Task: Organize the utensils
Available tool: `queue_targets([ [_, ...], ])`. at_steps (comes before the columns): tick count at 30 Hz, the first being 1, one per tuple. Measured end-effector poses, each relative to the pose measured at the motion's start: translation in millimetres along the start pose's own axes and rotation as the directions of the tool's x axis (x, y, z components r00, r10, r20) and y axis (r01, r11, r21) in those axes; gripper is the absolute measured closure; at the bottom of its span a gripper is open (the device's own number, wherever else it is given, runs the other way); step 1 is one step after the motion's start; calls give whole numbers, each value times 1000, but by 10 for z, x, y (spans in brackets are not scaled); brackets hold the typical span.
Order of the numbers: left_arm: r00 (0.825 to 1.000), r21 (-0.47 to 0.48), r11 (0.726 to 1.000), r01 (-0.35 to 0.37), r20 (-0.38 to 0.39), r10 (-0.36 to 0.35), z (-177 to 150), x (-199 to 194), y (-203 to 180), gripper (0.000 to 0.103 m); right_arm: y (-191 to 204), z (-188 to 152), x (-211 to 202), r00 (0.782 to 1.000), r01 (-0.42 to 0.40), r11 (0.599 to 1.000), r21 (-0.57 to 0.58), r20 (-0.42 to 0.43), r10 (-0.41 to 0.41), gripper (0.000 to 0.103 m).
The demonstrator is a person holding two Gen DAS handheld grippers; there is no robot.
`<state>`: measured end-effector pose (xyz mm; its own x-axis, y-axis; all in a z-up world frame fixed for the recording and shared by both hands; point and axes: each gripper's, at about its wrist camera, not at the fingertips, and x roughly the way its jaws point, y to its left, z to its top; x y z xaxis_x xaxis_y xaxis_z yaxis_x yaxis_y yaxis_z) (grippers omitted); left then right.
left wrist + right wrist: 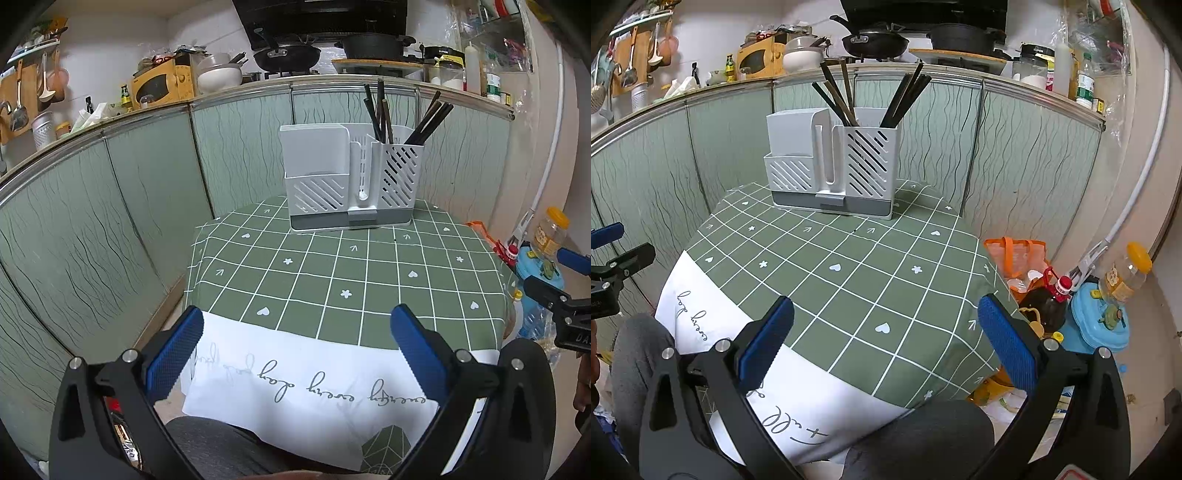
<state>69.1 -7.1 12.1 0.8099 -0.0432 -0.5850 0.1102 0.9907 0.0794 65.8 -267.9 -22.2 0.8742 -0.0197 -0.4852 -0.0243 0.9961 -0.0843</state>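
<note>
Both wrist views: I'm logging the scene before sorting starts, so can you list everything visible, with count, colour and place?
Utensil holder: one, white with grey base, far end of the table.
Chopsticks: several, dark, upright in two bunches in the holder's right-hand compartment.
Tablecloth: one, green with white grid, white lettered border at the near edge.
Pans: two, black, on the stove on the counter behind.
Microwave: one, yellow, on the counter at left.
Oil bottle: one, clear with yellow cap, on the floor at right.
Orange bag: one, beside the table at right.
Left gripper: blue pads, open, holding nothing.
Right gripper: blue pads, open, holding nothing.
</note>
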Motion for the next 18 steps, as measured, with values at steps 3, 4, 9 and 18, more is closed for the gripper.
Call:
queue_targets([
  [3, 1000, 1, 1000, 2, 4, -2, 7, -16, -6, 4, 0, -1, -2, 1000, 0, 1000, -1, -1, 0, 7],
  [4, 1000, 2, 1000, 1, 5, -1, 10, -25, -8, 4, 0, 1, 1, 1000, 0, 1000, 0, -1, 0, 7],
  [9, 1000, -6, 1000, 2, 14, -2, 21, -50, -3, 4, 5, -3, 2, 1000, -1, 1000, -1, -3, 1, 7],
  [18, 1000, -7, 1000, -1, 0, 1, 38, -37, 5, 4, 4, -6, 5, 1000, -3, 1000, 1, -7, 3, 7],
])
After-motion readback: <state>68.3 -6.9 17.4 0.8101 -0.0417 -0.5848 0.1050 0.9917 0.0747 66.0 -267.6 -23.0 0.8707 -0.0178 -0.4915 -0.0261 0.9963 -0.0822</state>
